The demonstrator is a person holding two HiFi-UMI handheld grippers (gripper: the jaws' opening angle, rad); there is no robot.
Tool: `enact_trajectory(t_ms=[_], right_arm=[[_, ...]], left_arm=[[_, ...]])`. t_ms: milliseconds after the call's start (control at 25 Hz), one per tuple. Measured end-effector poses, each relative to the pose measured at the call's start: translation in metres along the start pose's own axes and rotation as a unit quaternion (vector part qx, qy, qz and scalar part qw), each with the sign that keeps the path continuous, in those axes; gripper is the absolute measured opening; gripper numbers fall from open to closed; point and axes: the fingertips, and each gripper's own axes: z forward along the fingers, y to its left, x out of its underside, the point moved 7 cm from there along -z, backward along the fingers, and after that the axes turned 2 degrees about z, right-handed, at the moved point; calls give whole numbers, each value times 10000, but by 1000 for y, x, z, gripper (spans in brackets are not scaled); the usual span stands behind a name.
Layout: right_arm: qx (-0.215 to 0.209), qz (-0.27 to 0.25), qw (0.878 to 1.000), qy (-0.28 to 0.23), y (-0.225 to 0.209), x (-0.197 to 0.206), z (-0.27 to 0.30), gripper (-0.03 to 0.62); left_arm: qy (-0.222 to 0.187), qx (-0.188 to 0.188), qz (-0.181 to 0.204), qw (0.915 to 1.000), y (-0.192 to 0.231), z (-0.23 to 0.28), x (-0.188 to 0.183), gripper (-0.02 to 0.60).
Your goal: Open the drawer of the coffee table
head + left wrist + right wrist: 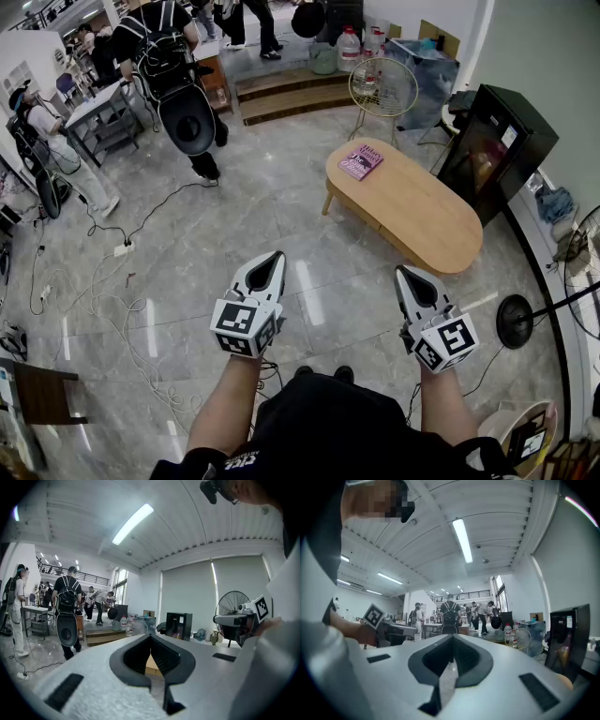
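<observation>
- Head view: left tool (277,255) and right tool (401,270) are held out side by side over bare floor (187,253), both pointing far. Both are clenched with nothing in them.
- The table (412,202), an oval wood top, sits far right and well apart from both tools. A pink magazine (360,161) lies on its far-left end, and a black cabinet (497,150) stands just beyond it.
- No drawer front or handle is visible from here. Only the top and a thin strip of the near edge show, so I can't tell which side the drawer is on.
- My read is that this is the approach step. Walk round and get low enough to see the apron and find the pull first. Release one tool's jaws before reaching in, close squarely on the pull, and draw straight out along the slide without lifting.
- Left tool view: left tool (150,635) has its jaws together and empty. A tan patch (151,665) shows through the gap behind the tips. It's probably the table, but most of it is blocked.
- Right tool view: right tool (452,637) has its jaws together and empty, with floor beyond. The cabinet (568,634) is at the right edge, and the table isn't clearly in frame.
</observation>
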Motion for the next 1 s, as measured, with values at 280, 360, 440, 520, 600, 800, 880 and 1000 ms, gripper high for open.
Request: enact_trajectory(t_ms=[280,360,440,520,600,800,880,1000], right_arm=[[115,46,9999,25,-13,5,-8,3],[156,83,9998,27,-15,7,-13,3],[184,95,9998,25,-18,7,-18,3],[202,52,9998,36,-20,8,-23,3],[240,16,9997,58,-26,10,-27,3],[234,-144,9996,30,-43,8,-41,3],[212,-192,9996,20,-48,9,-47,3],[229,-110,9997,-30,-56,13,-57,3]], left_arm=[[98,86,91,9999,-15,10,5,2],[108,147,73,9998,-19,12,6,2],[108,202,4,9997,-23,13,7,2],[124,180,-81,9997,-26,14,7,2],[179,114,-161,9996,-29,16,8,2],[303,120,-140,9994,-50,28,9,2],[335,134,-57,9993,-59,29,8,2],[421,179,78,9989,-71,26,12,2]])
